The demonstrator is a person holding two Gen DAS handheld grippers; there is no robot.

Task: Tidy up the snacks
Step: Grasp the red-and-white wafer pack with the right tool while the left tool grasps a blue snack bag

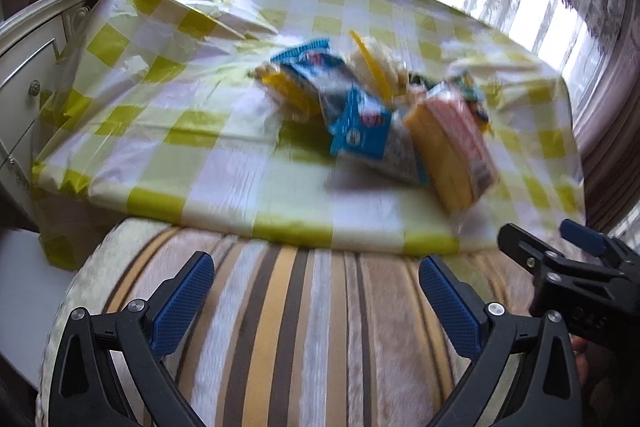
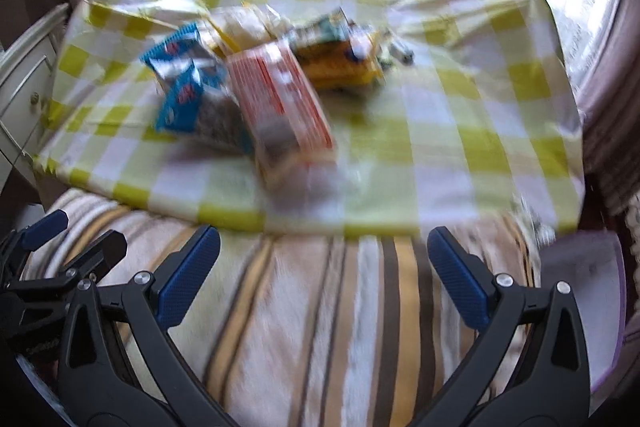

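Both hand-held grippers, left [image 1: 316,291] and right [image 2: 324,267], gape wide, empty.

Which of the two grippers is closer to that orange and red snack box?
Right, slightly. The box lies ahead-left of the right gripper, ahead-right of the left gripper. Both hang open over the striped cushion, short of the table.

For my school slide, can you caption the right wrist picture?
Open hand-held gripper above a striped cushion, facing piled snack packets on a checked tablecloth.

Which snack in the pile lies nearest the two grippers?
The red-and-orange box: it juts out of the pile toward the table's near edge, ahead of the blue packets.
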